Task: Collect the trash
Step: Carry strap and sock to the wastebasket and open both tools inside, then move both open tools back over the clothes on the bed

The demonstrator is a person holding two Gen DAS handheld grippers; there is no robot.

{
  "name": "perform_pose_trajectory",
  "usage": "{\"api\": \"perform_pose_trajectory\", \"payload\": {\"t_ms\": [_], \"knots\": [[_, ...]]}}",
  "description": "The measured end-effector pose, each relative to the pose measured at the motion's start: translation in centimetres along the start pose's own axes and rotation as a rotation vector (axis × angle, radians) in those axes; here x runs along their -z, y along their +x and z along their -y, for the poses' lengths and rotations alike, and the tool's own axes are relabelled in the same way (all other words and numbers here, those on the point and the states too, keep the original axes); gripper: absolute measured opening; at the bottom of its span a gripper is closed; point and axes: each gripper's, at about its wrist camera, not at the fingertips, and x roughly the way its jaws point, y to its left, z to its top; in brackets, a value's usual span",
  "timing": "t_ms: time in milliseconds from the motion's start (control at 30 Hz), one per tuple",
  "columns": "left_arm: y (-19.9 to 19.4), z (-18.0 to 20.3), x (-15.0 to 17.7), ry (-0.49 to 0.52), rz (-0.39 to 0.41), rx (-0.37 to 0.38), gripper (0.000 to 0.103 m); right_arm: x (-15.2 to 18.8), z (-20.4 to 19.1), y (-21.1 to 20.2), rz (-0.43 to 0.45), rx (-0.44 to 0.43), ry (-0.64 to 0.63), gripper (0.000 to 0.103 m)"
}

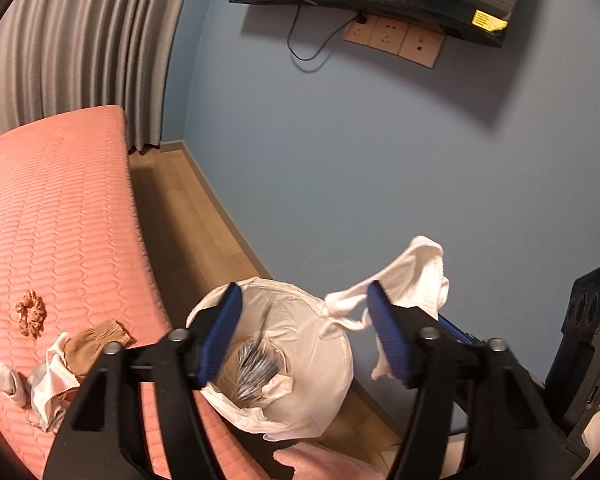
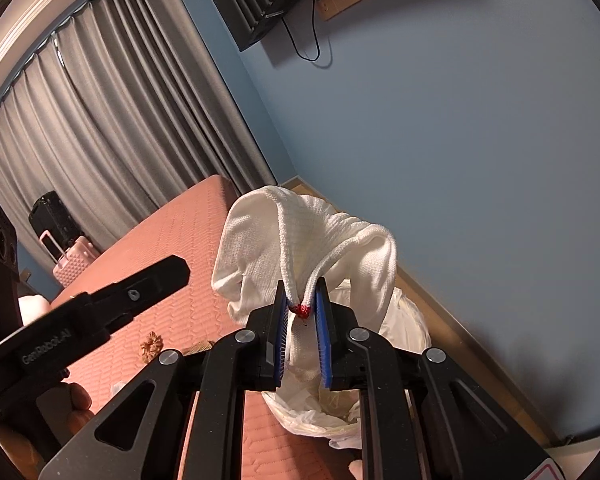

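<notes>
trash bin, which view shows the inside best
The left wrist view: it looks down into the bin, showing its white liner and striped trash inside. In the right wrist view the white cloth and the right gripper cover most of it.

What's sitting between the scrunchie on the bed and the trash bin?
In the left wrist view, a tan sock lies on the pink bedcover between the scrunchie and the trash bin.

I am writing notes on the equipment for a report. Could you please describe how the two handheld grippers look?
Both the left gripper and the right gripper have matte black angular linkage arms joined by round silver pivot bolts. Their fingers carry blue ribbed pads. In the right wrist view the left gripper's black body shows small pale lettering, roughly "GenRobot.AI". No cables or sleeves are visible.
</notes>
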Motion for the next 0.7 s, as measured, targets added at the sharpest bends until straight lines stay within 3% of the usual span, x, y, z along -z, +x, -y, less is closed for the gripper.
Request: {"api": "perform_pose_trajectory", "payload": {"t_ms": [400,433,500,700], "knots": [[-0.6,-2.2,0.0,-0.049,0.010,-0.050,0.064,0.5,-1.5,0.7,0.004,-0.017,-0.037,0.019],[-0.6,-2.5,0.0,-0.055,0.010,-0.057,0.064,0.5,-1.8,0.8,0.002,-0.017,-0.043,0.021],[-0.8,-3.0,0.1,-0.065,0.013,-0.065,0.065,0.4,-2.3,0.8,0.009,-0.012,-0.057,0.039],[-1.6,-4.5,0.0,-0.094,0.025,-0.092,0.068,0.4,-3.6,0.4,0.015,-0.023,-0.075,0.041]]}}
